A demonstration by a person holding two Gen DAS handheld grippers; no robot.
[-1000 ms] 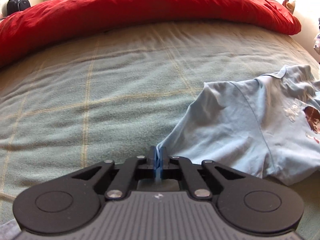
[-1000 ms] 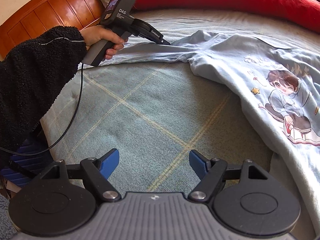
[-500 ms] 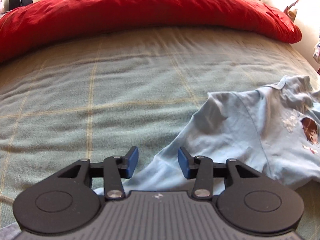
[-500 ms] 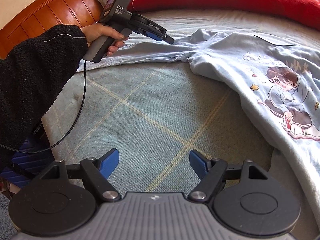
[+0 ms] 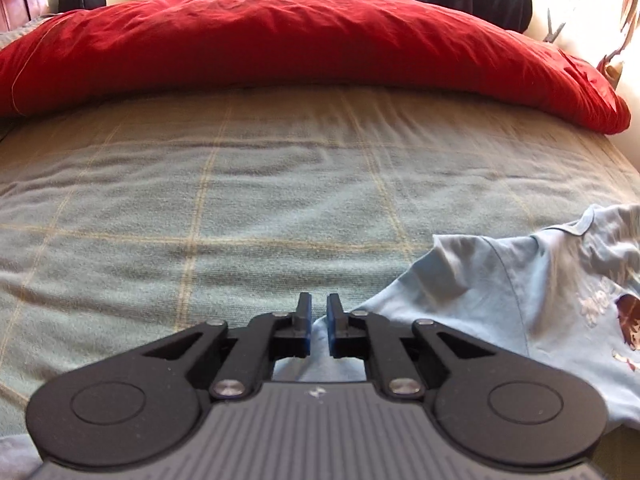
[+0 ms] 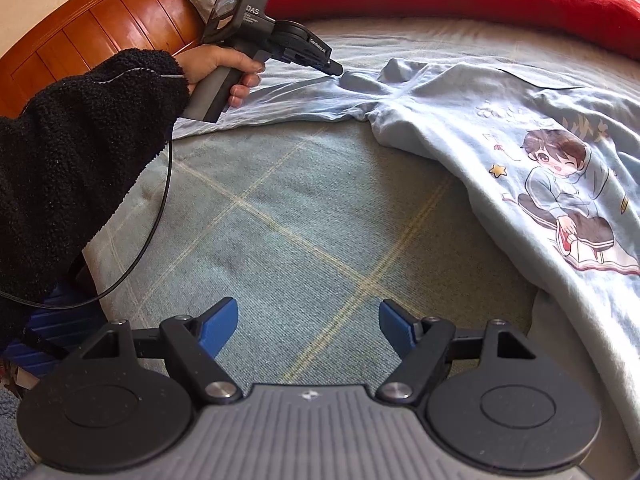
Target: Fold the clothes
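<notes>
Your left gripper (image 5: pixel 318 312) is closing over the sleeve of the light blue cotton T-shirt with a cartoon boy print (image 6: pixel 520 136); a narrow gap shows between the blue pads, sleeve cloth lies in it, and the pads do not press on it. From the right wrist view the tip of that gripper (image 6: pixel 334 69) touches the bunched sleeve near the shoulder seam. Your left hand (image 6: pixel 216 66) wraps the grey handle, a black fleece sleeve (image 6: pixel 76 148) covers the forearm, and a black cable (image 6: pixel 160 200) hangs from the handle past the bed's edge.

Your right gripper (image 6: pixel 308 322) is released, jaws wide, nothing between them, over bare blanket.

The shirt lies print up on the right part of the grey-green checked woven blanket (image 6: pixel 304 216), its hem running off toward the bed's near right edge. Left of the shirt and ahead of your left gripper the blanket is open up to the red quilted duvet (image 5: pixel 304 40) heaped along the far side. A polished wooden headboard (image 6: pixel 92 28) bounds the left.

The gripper body reads "DAS"; smaller lines beneath are too small to read.
</notes>
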